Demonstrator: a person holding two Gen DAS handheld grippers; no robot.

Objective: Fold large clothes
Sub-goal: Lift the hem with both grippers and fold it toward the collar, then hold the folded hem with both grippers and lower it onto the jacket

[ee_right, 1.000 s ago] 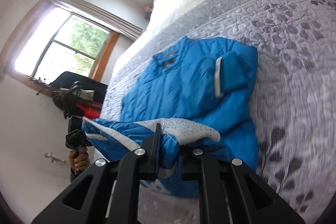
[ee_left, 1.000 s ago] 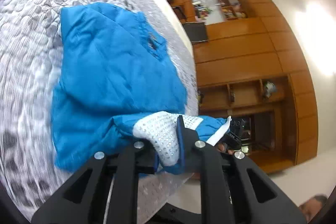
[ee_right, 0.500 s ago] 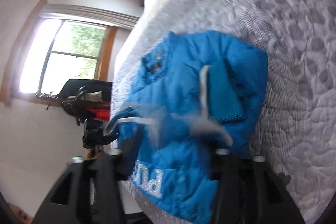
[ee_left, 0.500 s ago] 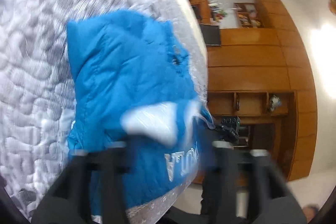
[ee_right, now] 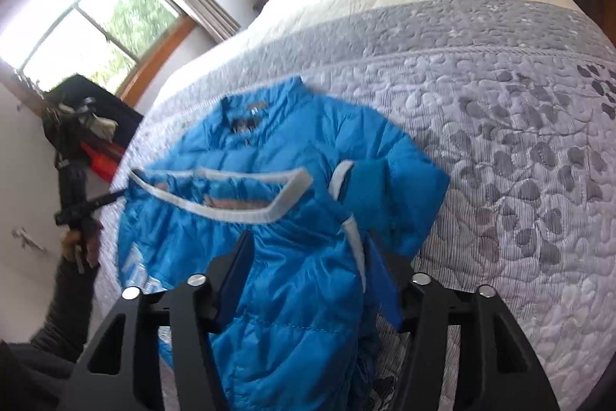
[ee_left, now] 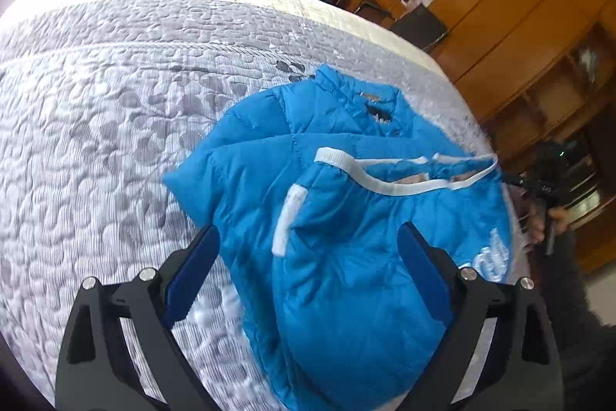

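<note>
Your blue jacket [ee_left: 346,218] sits on the bed [ee_left: 96,141], sleeves tucked in, bottom hem flipped up toward the collar. Left gripper [ee_left: 308,268] and right gripper [ee_right: 308,276] both spread, holding nothing. Looks mostly done, maybe 1 more fold.

Folded blue jacket [ee_left: 346,218] on the grey quilt [ee_left: 115,141], between the left gripper's [ee_left: 308,257] spread fingers [ee_left: 192,268]
</note>
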